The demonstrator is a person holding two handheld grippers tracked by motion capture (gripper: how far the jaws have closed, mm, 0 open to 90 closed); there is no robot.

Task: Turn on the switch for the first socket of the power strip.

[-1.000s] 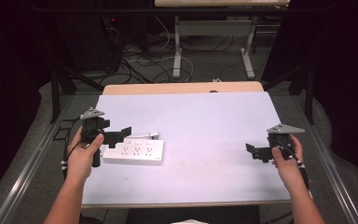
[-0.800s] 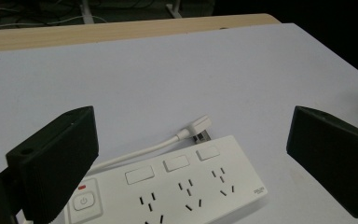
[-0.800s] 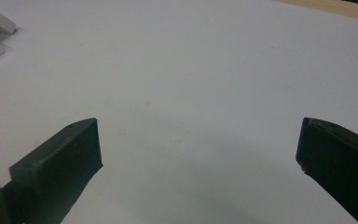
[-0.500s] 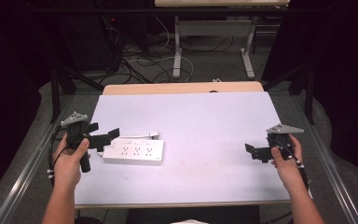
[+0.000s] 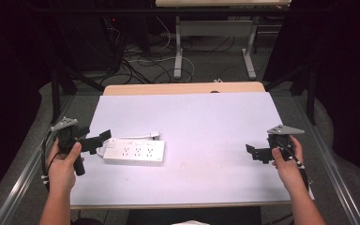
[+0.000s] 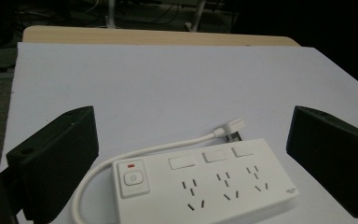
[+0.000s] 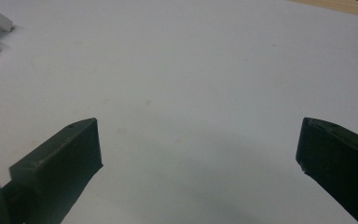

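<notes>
My left gripper (image 5: 98,139), jaws spread wide, hovers just beside the left end of the white power strip (image 5: 134,152), not touching it; my left hand (image 5: 64,164) grips the handle upright. The strip lies flat on the table's (image 5: 206,117) left half, its cord (image 6: 135,156) looped behind. My right gripper (image 5: 255,153), also wide apart, hangs well away near the right edge.

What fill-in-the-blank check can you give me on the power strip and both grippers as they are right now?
1. The white power strip lies nearer the ____ gripper.
2. The strip shows ____ groups of sockets along its top.
3. The right gripper has its jaws ____ above bare table.
4. The small red mark on the strip sits above its ____.

Missing words: left; three; open; button
</notes>
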